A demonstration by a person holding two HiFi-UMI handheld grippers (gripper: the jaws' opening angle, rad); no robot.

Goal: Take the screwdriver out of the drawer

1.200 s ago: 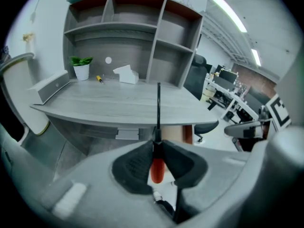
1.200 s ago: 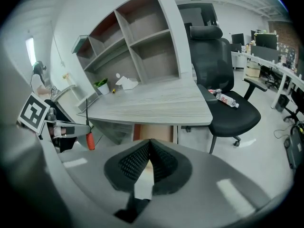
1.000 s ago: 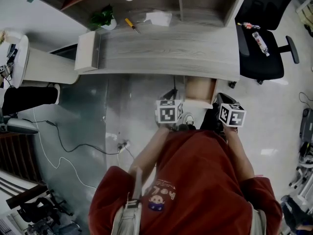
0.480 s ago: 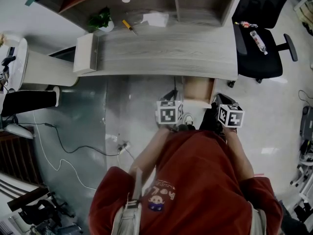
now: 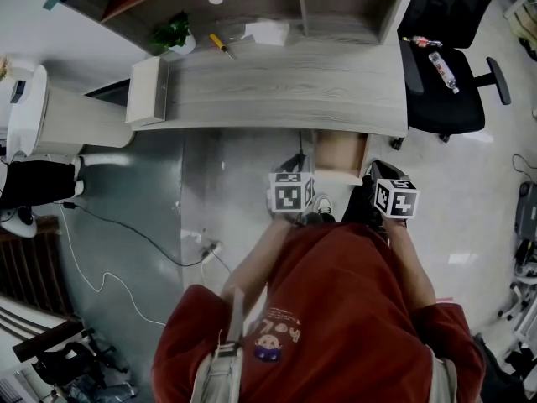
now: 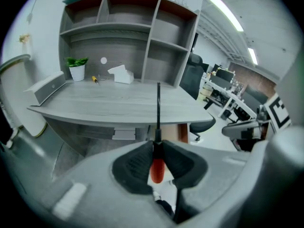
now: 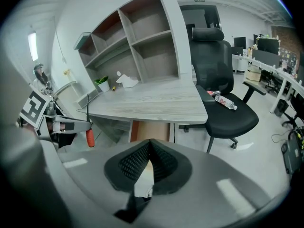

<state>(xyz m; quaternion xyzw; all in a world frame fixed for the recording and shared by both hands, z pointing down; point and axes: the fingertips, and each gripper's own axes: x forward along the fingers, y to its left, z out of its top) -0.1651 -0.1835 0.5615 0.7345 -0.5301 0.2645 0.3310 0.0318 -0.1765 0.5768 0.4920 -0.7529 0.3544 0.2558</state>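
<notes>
My left gripper (image 6: 157, 146) is shut on a screwdriver (image 6: 157, 167) with a red handle. Its black shaft (image 6: 158, 108) stands up past the pads, toward the grey desk (image 6: 118, 106). The same screwdriver (image 7: 90, 137) shows at the left of the right gripper view. My right gripper (image 7: 150, 148) is shut with nothing between its pads. In the head view both marker cubes, left (image 5: 290, 193) and right (image 5: 397, 198), hover in front of the pulled-out tan drawer (image 5: 340, 151) under the desk; the fingertips are hidden there.
On the desk (image 5: 285, 86) lie a yellow screwdriver (image 5: 222, 44), a potted plant (image 5: 174, 32) and a white tissue box (image 5: 270, 30). A black office chair (image 5: 453, 57) with a bottle (image 5: 443, 72) stands at the right. Cables run over the floor at the left.
Both grippers keep their places and the screwdriver stays gripped. Only a dark shape at the head view's left edge has shifted.
</notes>
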